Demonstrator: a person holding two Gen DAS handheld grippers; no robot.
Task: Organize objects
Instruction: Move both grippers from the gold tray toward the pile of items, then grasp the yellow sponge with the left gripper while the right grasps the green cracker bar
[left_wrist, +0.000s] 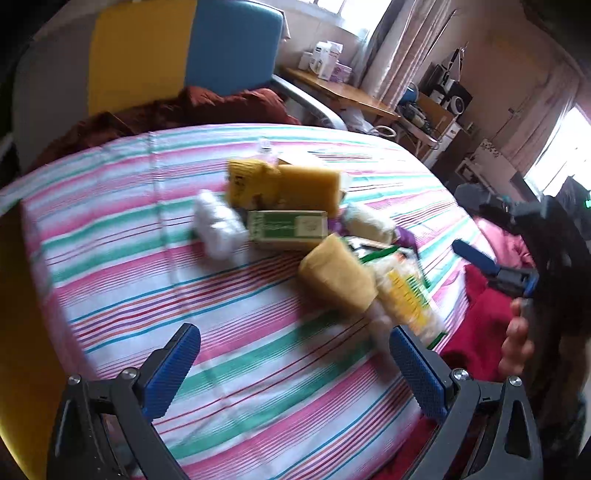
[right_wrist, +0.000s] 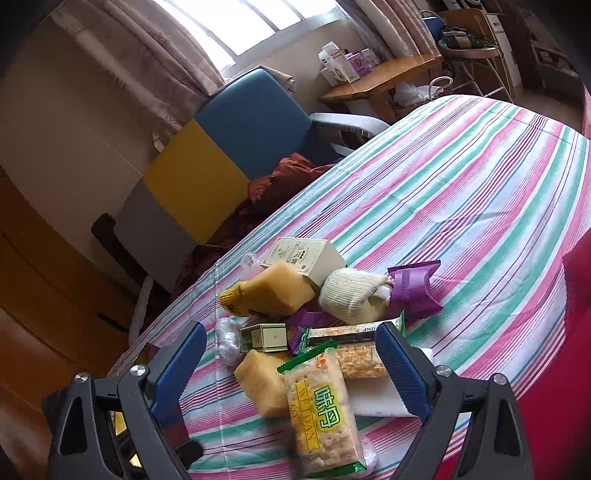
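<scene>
Hovering low in the right wrist view, the right gripper (right_wrist: 291, 363) has its blue fingers spread wide, holding nothing; between them lies a clear snack packet (right_wrist: 323, 410) with green and yellow print, its lower end blurred at the bottom edge of the frame. Beside that packet, to its left, rests a tan block (right_wrist: 260, 384), and just above it a small green box (right_wrist: 264, 338) next to a crumpled clear bag (right_wrist: 229, 341). A second snack bar (right_wrist: 356, 352) runs across toward the right finger, partly hidden behind it. Higher in the pile sit another tan block (right_wrist: 279, 291) on a yellow packet (right_wrist: 231, 297), a cream box (right_wrist: 306, 256), a rolled white sock (right_wrist: 351, 295) and a purple wrapper (right_wrist: 410, 288). All of it is heaped on the striped bed sheet (right_wrist: 461, 192). A blue and yellow headboard (right_wrist: 221, 147) fills the upper left, and a wooden table (right_wrist: 384, 79) with small boxes stands in the upper centre.

In the left wrist view the left gripper (left_wrist: 293, 363) also has its fingers well apart and empty, over bare sheet at the bottom centre, short of the pile at mid frame. At the right edge, a hand (left_wrist: 515, 339) grips the other tool. Motion blur smears much of this view.
</scene>
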